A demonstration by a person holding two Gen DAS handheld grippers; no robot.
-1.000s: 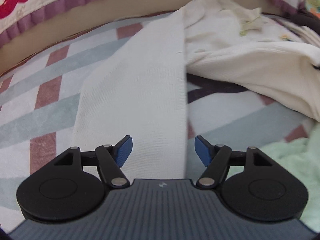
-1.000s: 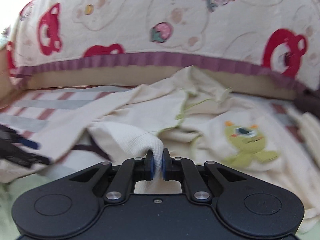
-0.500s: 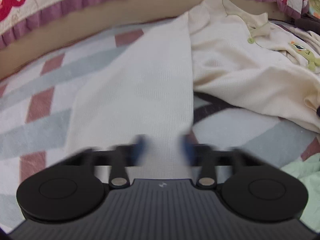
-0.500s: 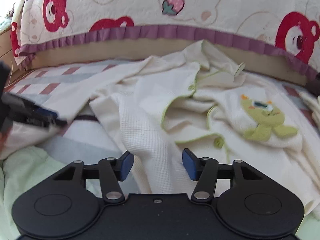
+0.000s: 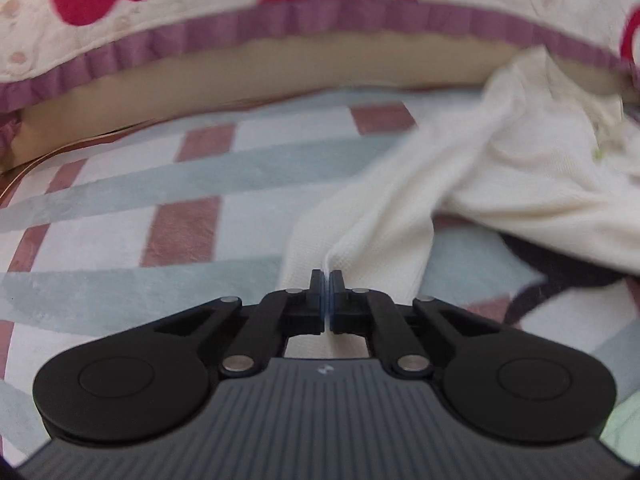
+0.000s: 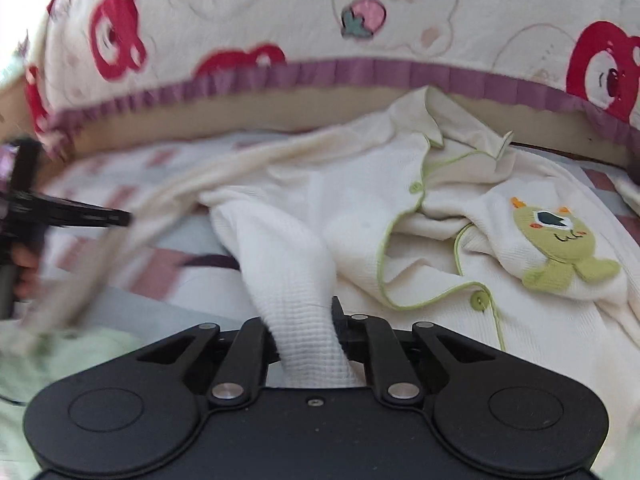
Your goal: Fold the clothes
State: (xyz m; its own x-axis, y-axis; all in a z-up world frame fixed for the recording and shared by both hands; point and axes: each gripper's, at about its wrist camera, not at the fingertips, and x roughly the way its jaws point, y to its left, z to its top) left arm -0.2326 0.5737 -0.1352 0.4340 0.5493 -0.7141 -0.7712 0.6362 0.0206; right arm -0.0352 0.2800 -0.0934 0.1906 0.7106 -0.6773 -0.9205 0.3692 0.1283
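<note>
Cream shirt (image 6: 460, 216), green trim; pink-grey checked sheet (image 5: 160, 216).

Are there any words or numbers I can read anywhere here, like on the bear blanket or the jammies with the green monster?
No readable words or numbers in either view.
Small white zigzag mark, a logo and not letters, on the ribbed grey body of the left tool.
Cream quilted blanket with red bears: pictures only; the coloured shapes at its top edge are too blurred to read.
Cream waffle-knit pyjama top with green monster patch: no text.
</note>
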